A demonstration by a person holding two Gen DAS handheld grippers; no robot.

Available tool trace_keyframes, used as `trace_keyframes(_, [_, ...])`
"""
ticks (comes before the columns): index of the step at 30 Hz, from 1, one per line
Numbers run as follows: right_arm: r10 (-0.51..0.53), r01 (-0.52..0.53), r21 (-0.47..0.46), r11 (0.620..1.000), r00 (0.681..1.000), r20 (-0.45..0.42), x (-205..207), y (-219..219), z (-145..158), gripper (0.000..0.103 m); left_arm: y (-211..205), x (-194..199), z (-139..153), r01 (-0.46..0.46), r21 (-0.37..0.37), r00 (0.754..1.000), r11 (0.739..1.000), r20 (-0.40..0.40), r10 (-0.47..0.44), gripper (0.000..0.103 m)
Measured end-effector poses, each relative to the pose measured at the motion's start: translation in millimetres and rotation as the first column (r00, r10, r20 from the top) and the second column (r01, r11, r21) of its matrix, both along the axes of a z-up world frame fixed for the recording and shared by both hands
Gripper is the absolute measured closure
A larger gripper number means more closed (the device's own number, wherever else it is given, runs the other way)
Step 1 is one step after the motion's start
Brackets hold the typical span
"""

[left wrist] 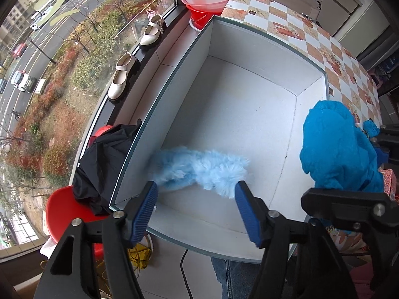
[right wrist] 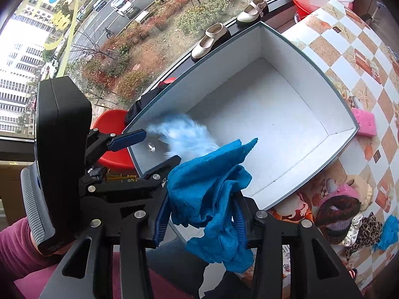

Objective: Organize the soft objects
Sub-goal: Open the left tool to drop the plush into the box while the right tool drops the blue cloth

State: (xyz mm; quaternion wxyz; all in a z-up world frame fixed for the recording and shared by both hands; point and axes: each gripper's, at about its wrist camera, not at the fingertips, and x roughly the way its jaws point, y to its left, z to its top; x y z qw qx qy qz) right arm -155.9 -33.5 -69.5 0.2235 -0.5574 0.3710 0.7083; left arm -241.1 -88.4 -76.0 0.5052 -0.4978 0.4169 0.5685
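A pale blue fluffy piece point(left wrist: 199, 169) lies alone in the white box point(left wrist: 249, 57) below the spread left claw point(left wrist: 197, 209), while the right claw point(right wrist: 199, 221) pinches a blue cloth point(right wrist: 212, 194) over its rim, with several soft items point(right wrist: 349, 214) unsorted on the table point(right wrist: 361, 49).

Both grippers same build: matte black plastic frames w/ triangular cut-outs, round silver screw heads at the pivots, blue ribbed pads on the fingers. Left gripper point(left wrist: 197, 209): two blue fingers point(left wrist: 146, 211) on black arms. Right gripper point(right wrist: 199, 221): same blue ribbed fingers point(right wrist: 160, 221), silver screws along the linkage. From right wrist view the left unit has a tall black housing w/ grey ribbed handle. Person wears a maroon sleeve point(right wrist: 15, 246) & blue jeans point(left wrist: 229, 276).
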Motion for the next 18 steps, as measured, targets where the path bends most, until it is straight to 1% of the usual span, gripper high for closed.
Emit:
trace_keyframes(1, [-0.009,0.009,0.002,1.000,1.000,0.001,2,1,0,0.049,1,1,-1,0.003,-0.009,1.000,1.000,0.005,-0.003,0.020])
trace_keyframes(2, [-0.018,0.018,0.008,1.000,1.000,0.004,3,3,1,0.031,1,1,-2,0.006,-0.015,1.000,1.000,0.008,-0.006,0.020])
trace_keyframes(3, [-0.026,0.026,0.017,1.000,1.000,0.006,5,4,3,0.015,1,1,-3,0.004,-0.018,1.000,1.000,0.001,-0.004,0.020])
trace_keyframes(4, [-0.033,0.033,0.029,0.999,0.999,0.006,6,4,5,0.012,1,1,-3,0.001,-0.020,1.000,1.000,-0.011,-0.001,0.020])
trace_keyframes(5, [-0.040,0.040,0.043,0.998,0.999,0.006,8,5,7,0.005,1,0,-4,-0.004,-0.024,1.000,1.000,-0.024,0.004,0.019])
trace_keyframes(6, [-0.050,0.049,0.063,0.997,0.999,0.013,10,6,10,0.000,2,-2,-4,-0.011,-0.029,0.999,1.000,-0.031,0.010,0.014])
trace_keyframes(7, [-0.058,0.057,0.085,0.995,0.998,0.017,11,6,13,0.000,2,-4,-5,-0.019,-0.031,0.999,0.999,-0.027,0.018,0.007])
trace_keyframes(8, [-0.068,0.065,0.106,0.992,0.997,0.028,14,7,16,0.000,4,-5,-4,-0.024,-0.029,1.000,0.999,-0.011,0.024,0.005])
trace_keyframes(9, [-0.079,0.074,0.121,0.990,0.996,0.035,16,8,18,0.000,4,-6,-3,-0.030,-0.025,0.999,0.999,0.011,0.030,0.001])
trace_keyframes(12, [-0.125,0.120,0.140,0.983,0.992,0.030,30,11,25,0.000,10,-10,6,-0.032,-0.004,0.993,0.999,0.110,0.033,0.001])
trace_keyframes(15, [-0.186,0.183,0.138,0.973,0.983,0.008,50,14,34,0.000,22,-5,20,-0.006,0.014,0.977,1.000,0.214,0.003,0.001])
trace_keyframes(16, [-0.212,0.210,0.139,0.968,0.977,-0.002,59,15,38,0.000,27,-1,27,0.011,0.024,0.972,1.000,0.236,-0.016,0.001])
trace_keyframes(18, [-0.264,0.265,0.142,0.954,0.964,-0.025,78,17,49,0.000,38,11,39,0.049,0.045,0.966,0.998,0.253,-0.059,0.001])
